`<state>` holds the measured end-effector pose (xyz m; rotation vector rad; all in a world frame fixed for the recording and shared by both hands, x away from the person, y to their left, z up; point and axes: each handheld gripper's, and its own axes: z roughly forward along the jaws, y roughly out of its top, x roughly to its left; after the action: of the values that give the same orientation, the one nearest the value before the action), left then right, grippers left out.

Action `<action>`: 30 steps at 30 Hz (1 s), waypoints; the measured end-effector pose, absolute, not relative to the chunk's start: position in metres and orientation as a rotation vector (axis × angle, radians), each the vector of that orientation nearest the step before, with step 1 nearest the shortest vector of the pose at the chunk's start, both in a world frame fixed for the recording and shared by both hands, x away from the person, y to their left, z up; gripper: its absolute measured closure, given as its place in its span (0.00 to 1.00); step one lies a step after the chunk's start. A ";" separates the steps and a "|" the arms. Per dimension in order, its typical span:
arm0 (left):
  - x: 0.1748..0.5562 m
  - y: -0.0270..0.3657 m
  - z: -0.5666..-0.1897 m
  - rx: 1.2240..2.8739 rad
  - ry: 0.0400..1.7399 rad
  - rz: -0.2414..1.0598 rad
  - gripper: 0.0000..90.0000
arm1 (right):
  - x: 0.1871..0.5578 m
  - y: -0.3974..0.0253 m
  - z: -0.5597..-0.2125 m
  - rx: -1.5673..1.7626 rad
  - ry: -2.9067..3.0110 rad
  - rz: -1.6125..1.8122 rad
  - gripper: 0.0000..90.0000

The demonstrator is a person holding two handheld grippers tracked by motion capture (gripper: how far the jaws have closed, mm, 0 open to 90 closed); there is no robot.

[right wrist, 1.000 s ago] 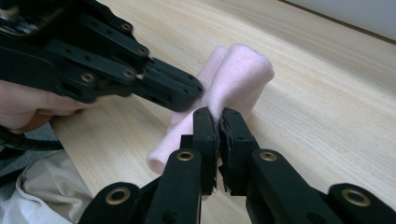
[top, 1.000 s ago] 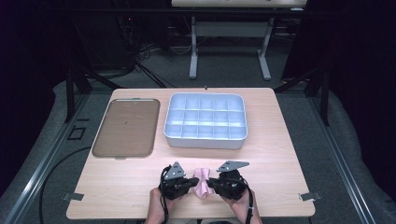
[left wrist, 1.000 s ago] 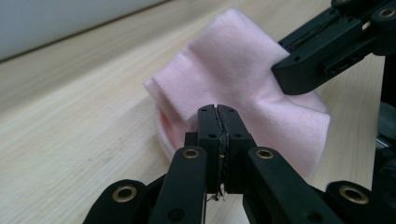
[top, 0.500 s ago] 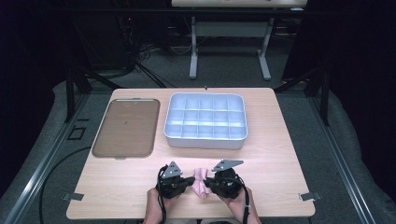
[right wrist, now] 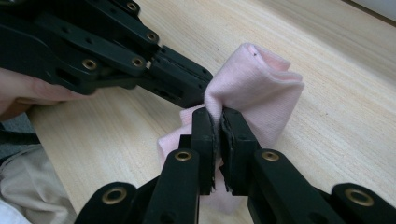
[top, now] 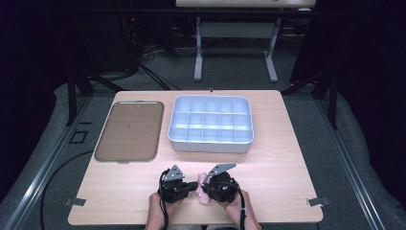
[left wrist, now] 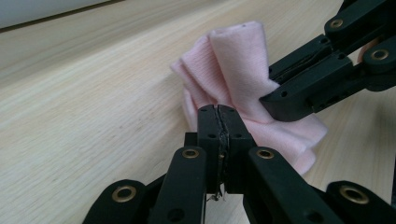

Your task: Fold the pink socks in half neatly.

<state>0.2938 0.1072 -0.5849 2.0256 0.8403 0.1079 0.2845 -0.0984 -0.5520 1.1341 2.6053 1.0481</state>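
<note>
The compartment tray [top: 210,124] and the brown tray [top: 127,130] hold nothing — the left gripper [top: 194,186] and the right gripper [top: 203,188] both pinch the bunched pink cloth [top: 202,188], its axis unclear.

A light wooden rectangular table [top: 287,158] carries three things. A flat brown rectangular tray [top: 127,130] with rounded corners lies toward the far left corner. Just beside it, near the middle of the far edge, sits a pale blue-white plastic box [top: 210,142] divided into compartments. A crumpled pink cloth [top: 203,187] rests near the near edge's middle.
</note>
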 end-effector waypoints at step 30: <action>0.318 0.075 -0.567 2.111 0.672 0.175 0.99 | 0.282 -0.090 -0.559 1.102 2.580 0.994 0.94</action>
<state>0.3178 0.0754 -0.5669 2.1114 0.6716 0.1746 0.2816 -0.0904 -0.5590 1.1022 2.5805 0.9942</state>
